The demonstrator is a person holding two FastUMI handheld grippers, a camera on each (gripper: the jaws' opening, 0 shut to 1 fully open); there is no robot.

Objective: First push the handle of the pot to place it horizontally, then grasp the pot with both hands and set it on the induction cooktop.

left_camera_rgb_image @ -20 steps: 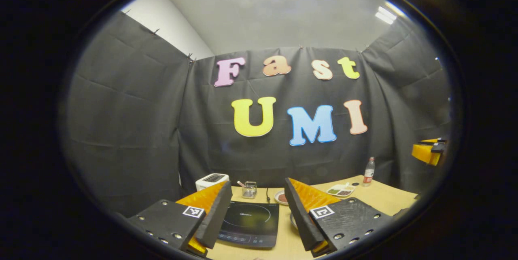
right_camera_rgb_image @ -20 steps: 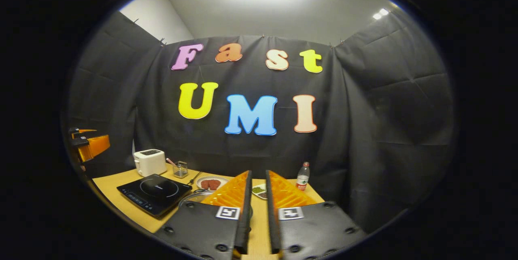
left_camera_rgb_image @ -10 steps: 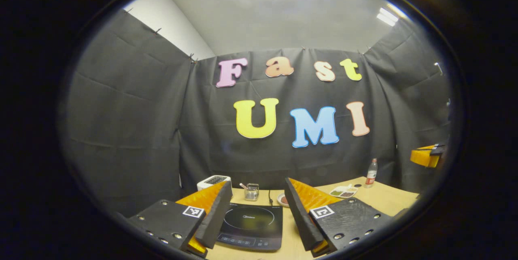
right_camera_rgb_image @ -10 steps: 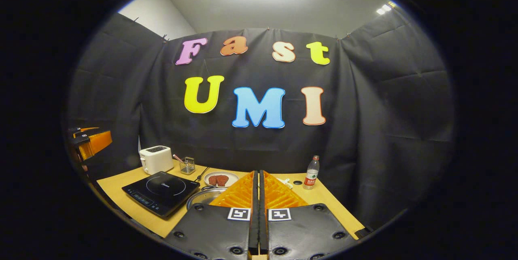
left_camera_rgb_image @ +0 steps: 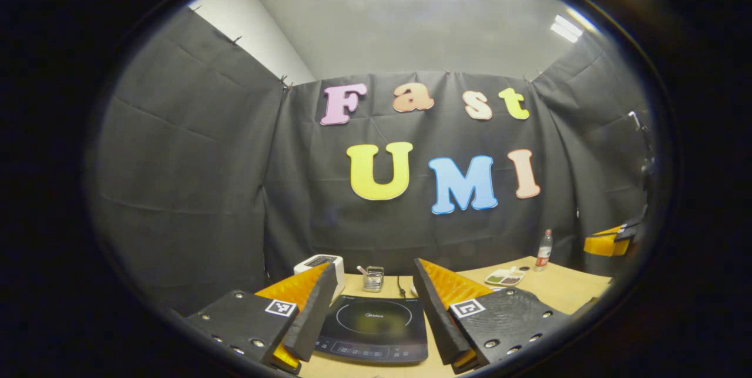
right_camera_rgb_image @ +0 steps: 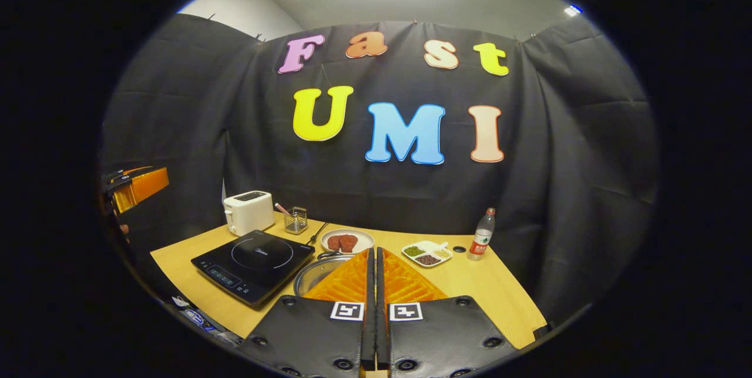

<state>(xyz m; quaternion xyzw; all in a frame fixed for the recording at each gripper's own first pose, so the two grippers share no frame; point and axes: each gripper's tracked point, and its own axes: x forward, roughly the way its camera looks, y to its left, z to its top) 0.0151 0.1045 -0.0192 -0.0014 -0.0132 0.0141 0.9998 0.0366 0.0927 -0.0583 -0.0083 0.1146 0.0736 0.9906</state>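
Opening step: both grippers are raised above the table, with the pot's handle not yet pushed.

The light wooden table (right_camera_rgb_image: 470, 290) carries the flat black induction cooktop (right_camera_rgb_image: 254, 256) at its left, and the round silver metal pot (right_camera_rgb_image: 314, 272) sits just to the right of it, partly hidden behind the right gripper (right_camera_rgb_image: 372, 260), whose jaws are pressed together and which is judged ready to serve as a pusher. The left gripper (left_camera_rgb_image: 376, 284) hangs over the cooktop with jaws spread wide and nothing between them. The pot's handle cannot be made out, so its angle is unknown. Smaller things stand behind: a white toaster (right_camera_rgb_image: 249, 211), a white plate of brown patties (right_camera_rgb_image: 348, 241), a clear plastic bottle (right_camera_rgb_image: 482, 234). The next move calls for lowering the right gripper beside the handle and nudging it sideways until it lies level.
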